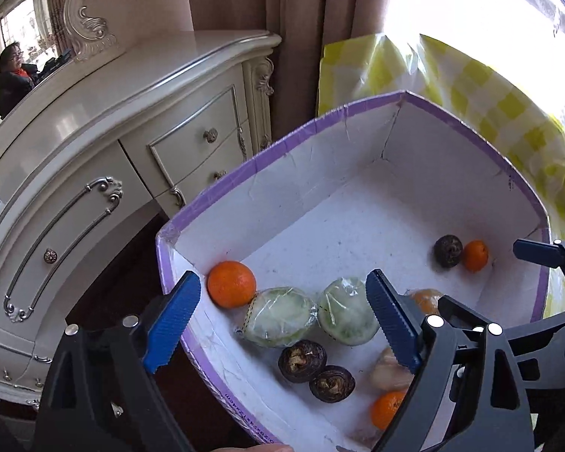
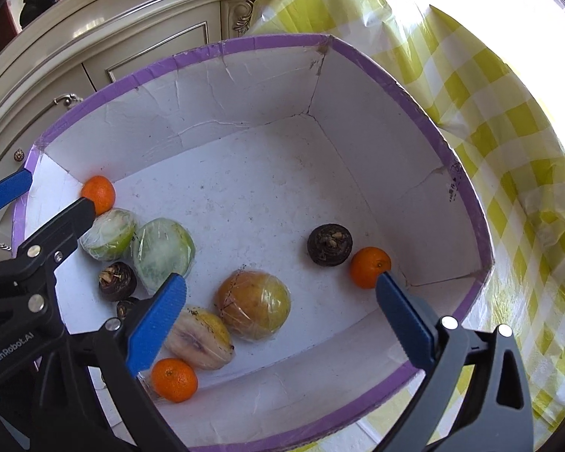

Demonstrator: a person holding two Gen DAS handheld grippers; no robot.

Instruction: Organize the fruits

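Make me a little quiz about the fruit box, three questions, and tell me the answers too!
1. True or false: both grippers are open.
2. How many small oranges lie in the box? A) one B) three C) five
3. Fill in: the dark round fruit on the right side sits next to an ____.

Key:
1. True. The left gripper and the right gripper hold nothing.
2. B: one orange in the far left corner, one by the right wall, one nearest the cameras.
3. orange
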